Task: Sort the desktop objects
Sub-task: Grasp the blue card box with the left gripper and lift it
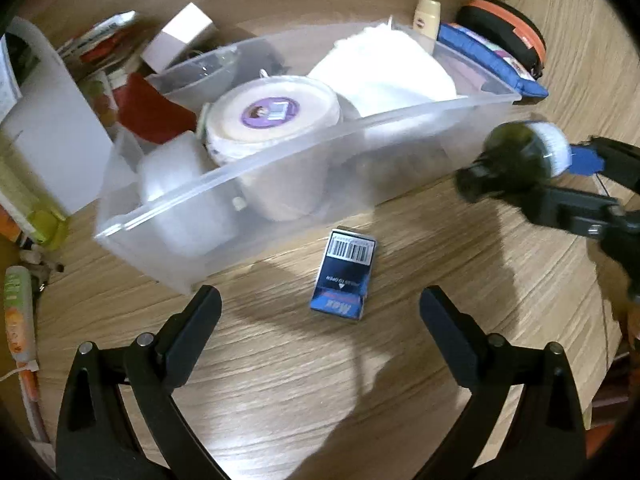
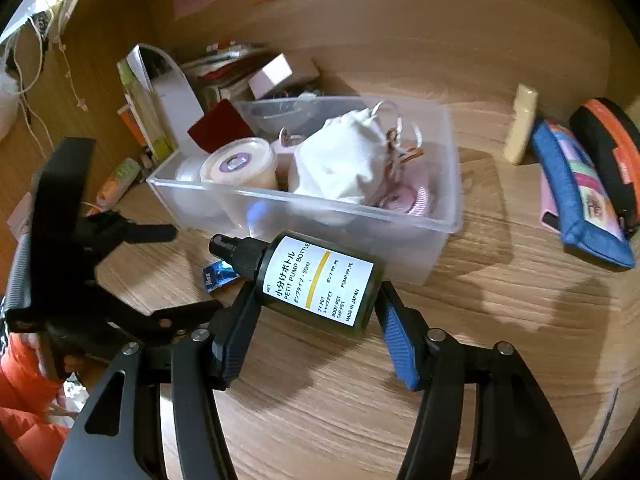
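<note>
Right wrist view: right gripper (image 2: 316, 312) tilts down, jaws clamping pump bottle (image 2: 316, 284); left gripper (image 1: 320, 328) jaws spread above staple box (image 1: 344, 276).

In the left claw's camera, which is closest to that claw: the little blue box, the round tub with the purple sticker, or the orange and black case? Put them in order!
1. Little blue box, on the table just ahead of the left claw.
2. Round tub, inside the clear bin.
3. Orange and black case, far back right.
</note>
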Action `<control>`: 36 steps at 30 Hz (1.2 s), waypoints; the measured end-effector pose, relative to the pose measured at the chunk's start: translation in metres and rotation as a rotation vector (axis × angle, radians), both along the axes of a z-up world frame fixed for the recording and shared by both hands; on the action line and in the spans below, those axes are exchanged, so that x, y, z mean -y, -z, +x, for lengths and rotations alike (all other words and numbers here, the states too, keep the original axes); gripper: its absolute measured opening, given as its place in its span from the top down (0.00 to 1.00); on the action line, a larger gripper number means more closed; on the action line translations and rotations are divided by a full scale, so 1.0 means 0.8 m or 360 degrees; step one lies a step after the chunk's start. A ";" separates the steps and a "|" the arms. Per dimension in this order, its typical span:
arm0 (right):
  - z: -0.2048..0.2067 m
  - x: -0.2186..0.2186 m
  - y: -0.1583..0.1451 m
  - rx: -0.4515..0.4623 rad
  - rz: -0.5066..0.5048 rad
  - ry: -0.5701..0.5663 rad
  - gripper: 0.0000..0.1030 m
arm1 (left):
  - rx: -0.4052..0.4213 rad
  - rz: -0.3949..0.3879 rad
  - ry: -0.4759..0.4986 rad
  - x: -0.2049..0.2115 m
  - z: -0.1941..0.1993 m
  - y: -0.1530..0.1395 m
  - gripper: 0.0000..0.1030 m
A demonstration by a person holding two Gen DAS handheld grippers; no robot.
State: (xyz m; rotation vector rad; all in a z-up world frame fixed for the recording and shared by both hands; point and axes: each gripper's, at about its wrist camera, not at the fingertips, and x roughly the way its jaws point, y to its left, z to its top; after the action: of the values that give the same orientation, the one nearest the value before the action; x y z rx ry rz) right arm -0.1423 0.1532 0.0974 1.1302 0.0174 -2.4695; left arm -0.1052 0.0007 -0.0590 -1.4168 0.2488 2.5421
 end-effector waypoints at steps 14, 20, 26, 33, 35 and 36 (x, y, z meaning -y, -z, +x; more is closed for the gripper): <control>0.007 -0.016 -0.016 -0.0084 -0.0074 -0.0037 0.46 | 0.0042 0.0058 0.0032 -0.010 -0.003 0.004 0.52; 0.002 -0.014 -0.023 -0.0108 -0.0080 -0.0019 0.46 | 0.0035 0.0085 0.0082 -0.014 0.005 -0.001 0.74; -0.007 -0.015 -0.029 -0.0116 -0.0078 0.0010 0.46 | -0.0012 0.0136 0.0104 -0.013 0.022 -0.014 0.74; -0.017 -0.015 -0.041 -0.0141 -0.0085 0.0061 0.46 | -0.0164 0.0207 0.0089 0.005 0.041 -0.059 0.74; -0.020 -0.015 -0.047 -0.0158 -0.0089 0.0072 0.46 | -0.0215 0.0248 0.0091 0.005 0.043 -0.075 0.74; -0.022 -0.014 -0.050 -0.0168 -0.0092 0.0077 0.46 | -0.0238 0.0263 0.0094 0.009 0.044 -0.082 0.74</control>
State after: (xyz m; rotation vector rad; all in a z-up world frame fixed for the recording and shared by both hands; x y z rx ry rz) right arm -0.1597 0.1647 0.1372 0.9869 -0.0504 -2.5528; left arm -0.0703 -0.0064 0.0070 -1.1456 0.0996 2.5566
